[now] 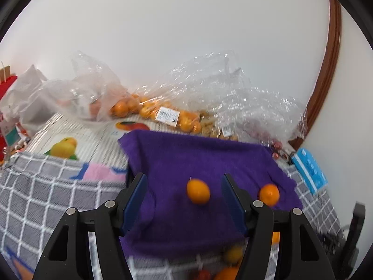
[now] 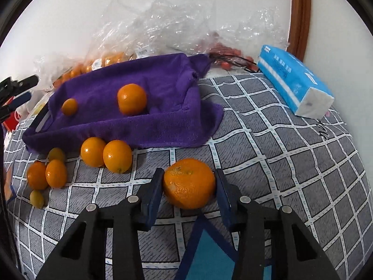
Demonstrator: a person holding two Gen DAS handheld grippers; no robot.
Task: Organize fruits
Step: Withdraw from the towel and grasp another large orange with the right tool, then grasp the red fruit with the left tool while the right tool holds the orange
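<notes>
A large bumpy tangerine [image 2: 188, 184] rests on the grey checked blanket [image 2: 279, 163], and my right gripper [image 2: 188, 171] is shut on it, a blue pad pressing each side. Behind it lies a purple cloth [image 2: 163, 81] carrying a round orange [image 2: 132, 98] and a small kumquat [image 2: 69, 106]. Several loose oranges and kumquats [image 2: 117, 156] sit along the cloth's front edge. My left gripper [image 1: 184, 177] hangs open over the purple cloth [image 1: 198, 156]; the kumquat [image 1: 198, 191] lies on the cloth below the gap, untouched, and the orange [image 1: 269, 194] is to its right.
Crumpled clear plastic bags [image 1: 209, 88] with more small oranges [image 1: 167, 114] pile up against the white wall. A blue tissue pack [image 2: 293, 81] lies at the right. A brown wooden frame [image 2: 300, 11] stands in the corner. Red packaging [image 1: 7, 86] sits far left.
</notes>
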